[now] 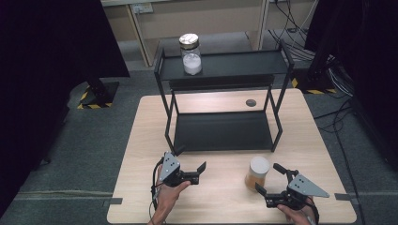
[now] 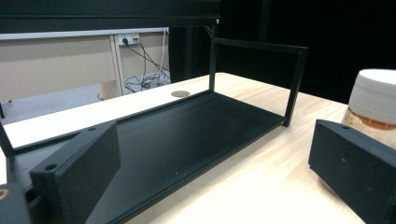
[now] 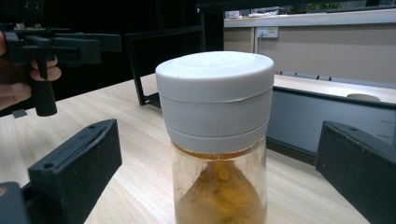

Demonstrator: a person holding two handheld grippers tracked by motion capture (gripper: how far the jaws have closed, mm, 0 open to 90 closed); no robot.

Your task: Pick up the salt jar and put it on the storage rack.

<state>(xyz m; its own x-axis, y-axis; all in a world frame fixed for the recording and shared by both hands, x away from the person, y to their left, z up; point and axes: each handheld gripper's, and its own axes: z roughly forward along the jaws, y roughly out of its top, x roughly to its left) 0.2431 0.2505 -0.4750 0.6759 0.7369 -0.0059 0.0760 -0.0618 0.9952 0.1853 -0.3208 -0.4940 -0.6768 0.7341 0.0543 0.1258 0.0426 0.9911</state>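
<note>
Right gripper point(image 1: 274, 184), jaws spread, faces the upright spice jar point(image 1: 257, 172) just ahead, seemingly untouched; left gripper point(image 1: 195, 171), also spread, sits farther off.

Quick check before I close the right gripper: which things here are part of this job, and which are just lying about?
In the job:
- jar with the white lid, orange powder inside, between the open jaws of the right gripper
- black shelf rack, likely its destination

Lying about:
- jar of white powder on the rack's top shelf
- left gripper, open and idle
</note>
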